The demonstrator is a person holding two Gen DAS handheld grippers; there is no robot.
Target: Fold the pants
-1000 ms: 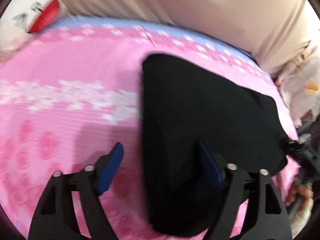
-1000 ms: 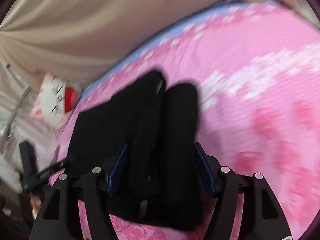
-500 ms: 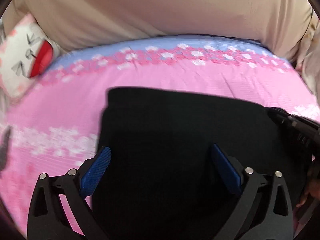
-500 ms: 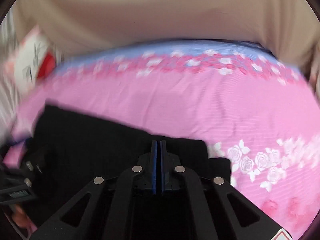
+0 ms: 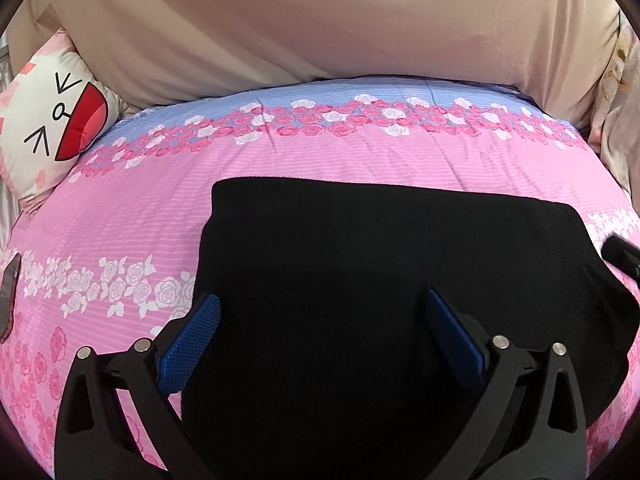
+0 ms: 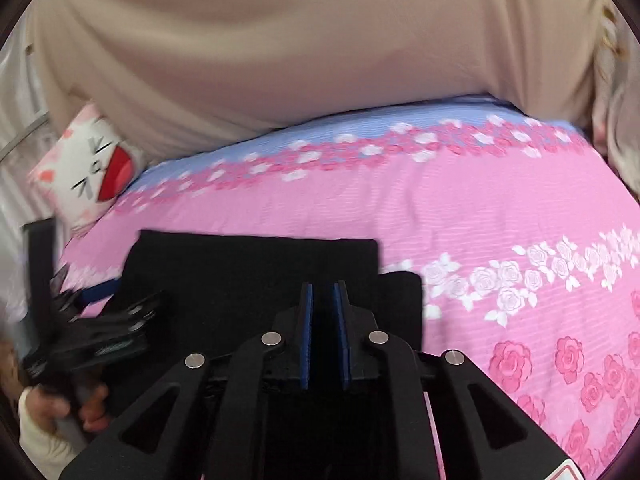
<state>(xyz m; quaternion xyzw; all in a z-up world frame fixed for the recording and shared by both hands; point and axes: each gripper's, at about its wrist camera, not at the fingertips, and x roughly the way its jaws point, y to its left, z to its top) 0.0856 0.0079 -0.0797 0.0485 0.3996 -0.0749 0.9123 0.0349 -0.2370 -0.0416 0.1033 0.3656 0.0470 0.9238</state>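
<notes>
The black pants (image 5: 380, 280) lie folded into a flat rectangle on the pink flowered bedspread (image 5: 280, 160). My left gripper (image 5: 320, 320) is open and empty, its blue pads spread over the near half of the pants. In the right wrist view the pants (image 6: 248, 272) lie at centre left. My right gripper (image 6: 323, 300) hovers over their right end with the pads a narrow gap apart and nothing between them. The left gripper (image 6: 104, 320) shows at the left edge of that view, held by a hand.
A white cartoon-face pillow (image 5: 52, 128) rests at the bed's far left. A beige curtain (image 5: 320, 20) hangs behind the bed. A dark phone-like object (image 5: 9, 296) lies at the left edge. Pale bedding (image 5: 624, 100) is bunched at the right.
My right gripper shut over the pants' end, then parted slightly. Both views swung to face the curtain, and the pants now lie flat and squared crosswise.
</notes>
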